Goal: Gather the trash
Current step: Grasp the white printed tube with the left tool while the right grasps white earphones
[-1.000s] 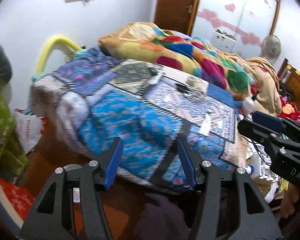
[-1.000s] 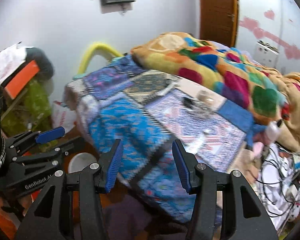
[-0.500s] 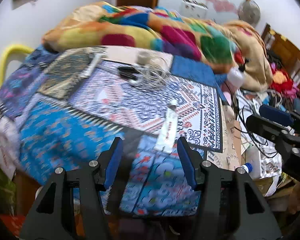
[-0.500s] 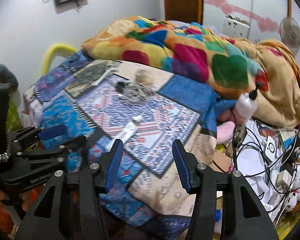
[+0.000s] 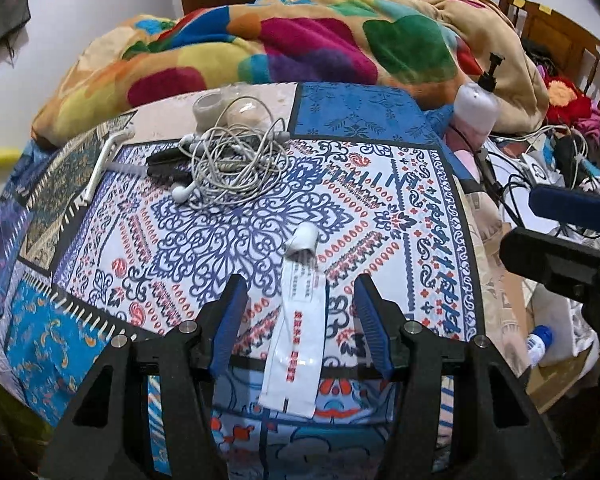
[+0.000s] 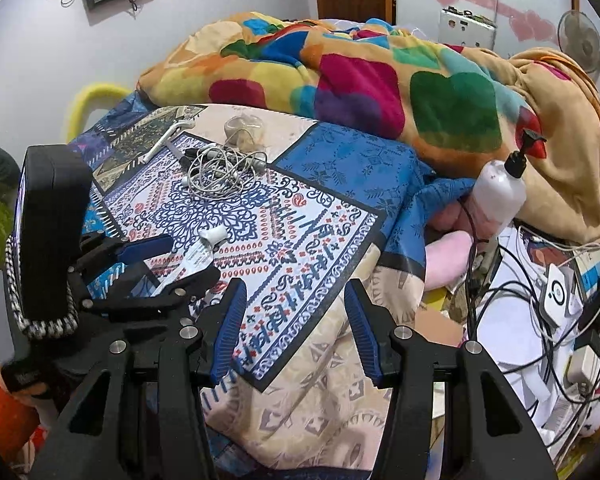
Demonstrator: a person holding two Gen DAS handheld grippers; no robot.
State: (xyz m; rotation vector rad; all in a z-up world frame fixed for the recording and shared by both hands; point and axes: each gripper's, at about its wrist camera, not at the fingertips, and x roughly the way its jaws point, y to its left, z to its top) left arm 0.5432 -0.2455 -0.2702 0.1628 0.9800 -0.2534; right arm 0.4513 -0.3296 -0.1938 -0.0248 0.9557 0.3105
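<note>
A flattened white tube (image 5: 298, 320) with a white cap lies on the patterned bed cover (image 5: 420, 200), cap pointing away. It also shows in the right wrist view (image 6: 202, 250). My left gripper (image 5: 298, 312) is open, with the tube lying between its blue fingers, not touching them as far as I can tell. It appears in the right wrist view (image 6: 168, 264) straddling the tube. My right gripper (image 6: 292, 320) is open and empty over the bed's right edge. A small clear cup (image 5: 208, 110) and crumpled clear wrap (image 5: 246, 110) sit farther back.
Tangled white earphone cables (image 5: 236, 156) lie on black items mid-bed, beside a white razor-like stick (image 5: 104, 160). A colourful blanket (image 5: 300, 36) is heaped behind. A white pump bottle (image 6: 500, 188) and a clutter of chargers and cables (image 6: 560, 292) are at the right.
Both grippers have moved forward and up over the bed. The left gripper now has the white tube between its open fingers; the right has swung toward the bed's right edge.
</note>
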